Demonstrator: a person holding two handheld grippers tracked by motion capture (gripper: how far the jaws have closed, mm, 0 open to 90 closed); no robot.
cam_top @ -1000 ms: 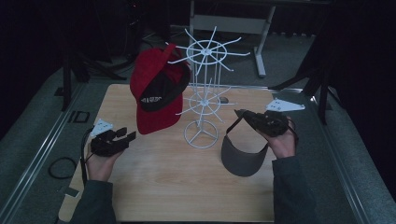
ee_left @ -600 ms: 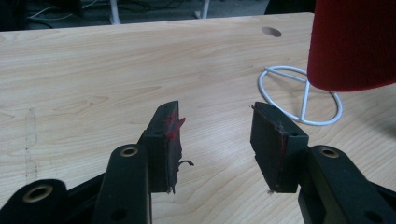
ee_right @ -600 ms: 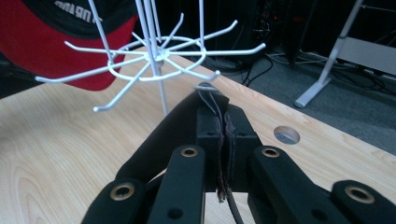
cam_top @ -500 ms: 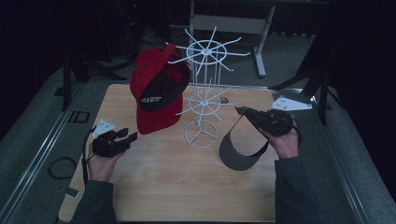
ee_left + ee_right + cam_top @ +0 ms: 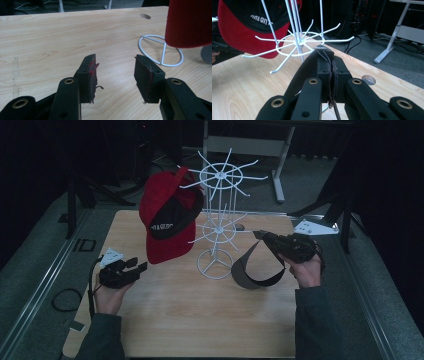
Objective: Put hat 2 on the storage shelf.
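A white wire rack (image 5: 218, 215) stands mid-table with a red and black cap (image 5: 167, 220) hung on its left side. My right gripper (image 5: 258, 235) is shut on the strap of a dark visor (image 5: 250, 274), which hangs below it just right of the rack's base. In the right gripper view the jaws (image 5: 325, 48) pinch the strap close to the rack's lower hooks (image 5: 299, 43). My left gripper (image 5: 141, 265) stays open low over the table, left of the rack. Between its fingers (image 5: 115, 60) is only bare wood, with the rack's base ring (image 5: 160, 53) and the cap (image 5: 190, 22) beyond.
The wooden table (image 5: 190, 315) has bare room in front of the rack. A hole (image 5: 369, 80) sits in the top near the far edge. Metal rails (image 5: 45, 285) run beside the table, and a desk frame (image 5: 280, 160) stands behind it.
My right gripper has lifted the visor a little and carried it left toward the rack. The left gripper has hardly moved.
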